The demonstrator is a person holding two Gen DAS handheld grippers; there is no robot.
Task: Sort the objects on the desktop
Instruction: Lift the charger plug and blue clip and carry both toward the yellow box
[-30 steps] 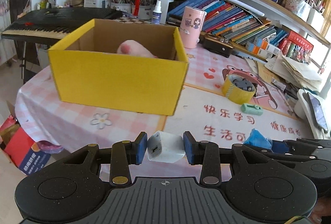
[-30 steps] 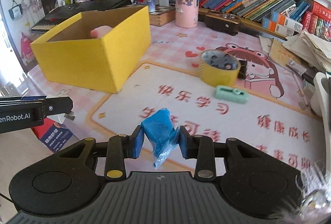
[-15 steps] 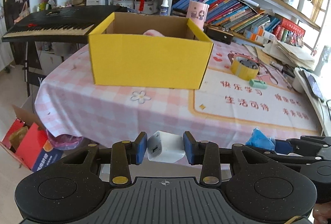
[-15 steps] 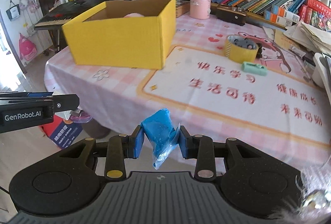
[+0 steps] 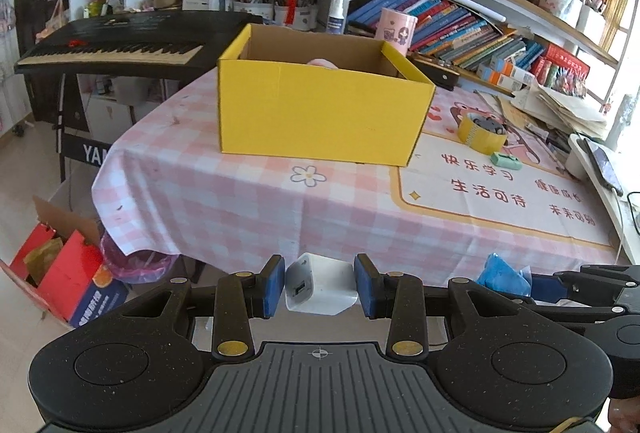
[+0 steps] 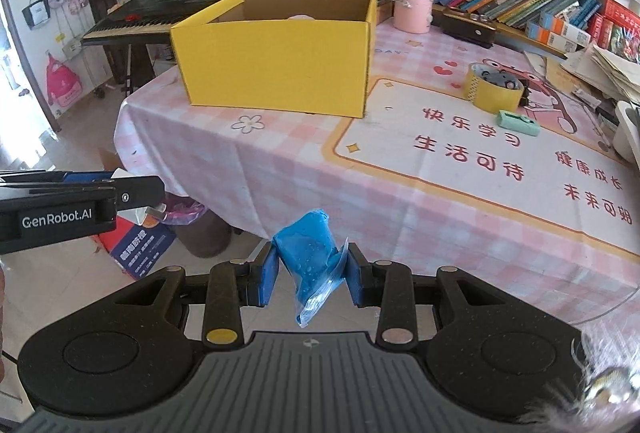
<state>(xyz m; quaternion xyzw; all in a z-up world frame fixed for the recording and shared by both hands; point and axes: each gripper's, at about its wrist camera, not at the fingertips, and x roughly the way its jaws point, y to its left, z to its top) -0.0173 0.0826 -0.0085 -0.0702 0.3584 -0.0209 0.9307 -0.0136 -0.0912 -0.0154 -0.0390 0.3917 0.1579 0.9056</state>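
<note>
- left gripper [image 5: 320, 287] clamped on small white plastic charger cube [image 5: 321, 289], off table edge
- right gripper [image 6: 311, 269] pinching crumpled blue plastic bag [image 6: 311, 257]
- open yellow cardboard box [image 5: 320, 113] on pink checked tablecloth [image 5: 240, 201], well ahead

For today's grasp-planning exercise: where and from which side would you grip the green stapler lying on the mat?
Grip the green stapler across its narrow width, at mid-length, coming from above. It lies flat and long on the mat, so its two long sides are exposed. Keep clear of the tape roll just behind it.
</note>
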